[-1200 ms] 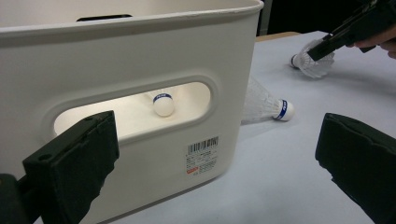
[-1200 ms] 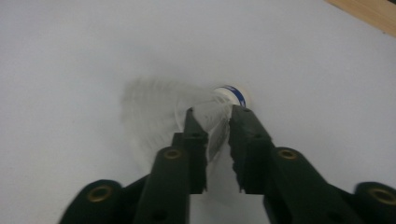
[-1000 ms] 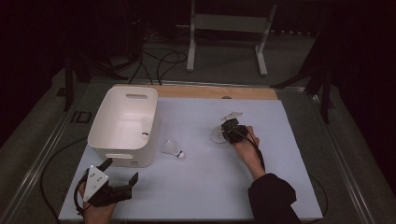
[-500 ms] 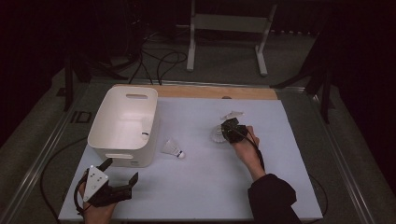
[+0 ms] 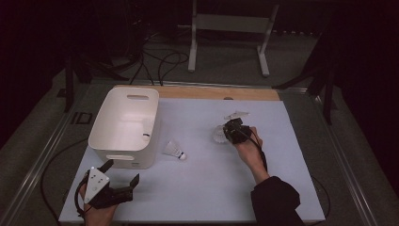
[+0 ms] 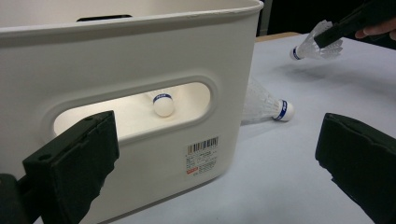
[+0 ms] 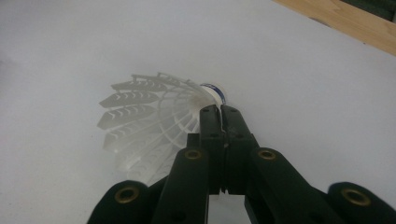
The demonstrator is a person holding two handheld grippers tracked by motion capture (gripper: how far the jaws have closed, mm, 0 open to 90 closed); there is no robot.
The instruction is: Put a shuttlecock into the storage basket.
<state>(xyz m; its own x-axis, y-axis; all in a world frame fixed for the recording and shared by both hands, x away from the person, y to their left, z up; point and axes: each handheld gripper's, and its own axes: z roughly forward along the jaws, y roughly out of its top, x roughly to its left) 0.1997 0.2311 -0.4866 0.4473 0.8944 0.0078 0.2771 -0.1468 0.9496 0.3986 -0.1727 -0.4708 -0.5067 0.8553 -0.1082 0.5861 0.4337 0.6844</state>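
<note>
My right gripper [image 5: 230,132] is shut on the feather skirt of a white shuttlecock [image 7: 144,116], with the jaws pressed together beside its blue-banded cork. From the left gripper view, that shuttlecock [image 6: 308,46] hangs a little above the white table. A second shuttlecock [image 5: 174,150] lies on its side just right of the white bin [image 5: 123,157]. A third shuttlecock [image 6: 163,103] rests inside the bin, seen through the handle slot. My left gripper [image 5: 123,172] stands open at the front left, facing the bin's near wall, with nothing between its jaws.
The white table top [image 5: 211,188] ends in a wooden strip [image 5: 216,93] at the far edge. Cables [image 5: 155,61] and a metal stand [image 5: 226,28] lie on the dark floor beyond. The bin takes up the left side.
</note>
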